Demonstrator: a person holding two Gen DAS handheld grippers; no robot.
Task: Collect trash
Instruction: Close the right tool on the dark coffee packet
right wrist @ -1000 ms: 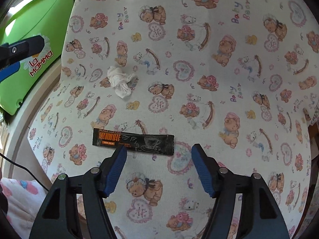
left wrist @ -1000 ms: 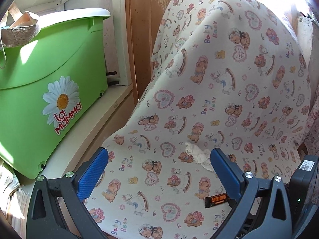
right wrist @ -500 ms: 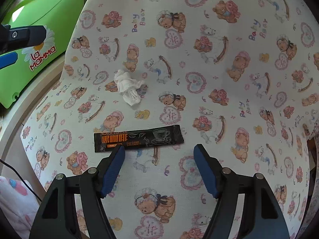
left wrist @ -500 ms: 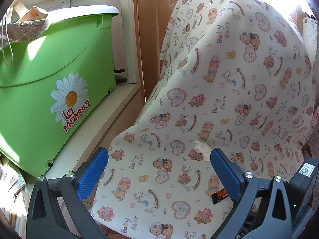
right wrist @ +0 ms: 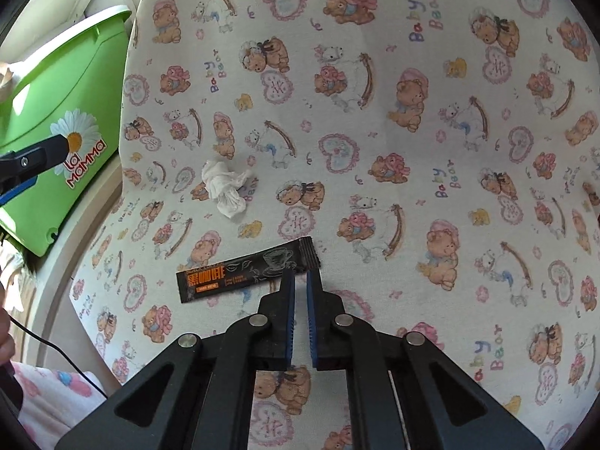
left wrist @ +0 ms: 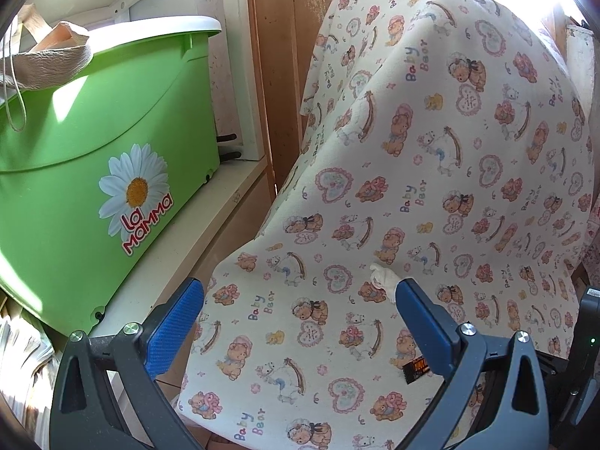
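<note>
The black coffee sachet (right wrist: pixel 249 270) lies flat on the bear-print cloth (right wrist: pixel 412 172), a little toward seven o'clock of the middle of the right wrist view. Its crimped right end has been taken between the tips of the right gripper (right wrist: pixel 300 276), whose jaws have just been closing and now stand almost together. The foil edge appears pinched between the pads, though the overlap is slight and a firm hold cannot be confirmed from this angle.

The sachet is judged light, thin and slick. It will flex rather than break, and it could slide out of a shallow pinch. A hold deeper in from the crimp, across the short width, would be safer.

The crumpled white tissue (right wrist: pixel 225 187) sits near it, toward ten o'clock of the sachet. It is judged soft and nearly weightless, and it may be taken anywhere on its bulk.

The left gripper (left wrist: pixel 300 315) is held released, with its jaws wide apart and nothing between them. In the left wrist view the green tub (left wrist: pixel 93 157) is seen at nine o'clock.
</note>
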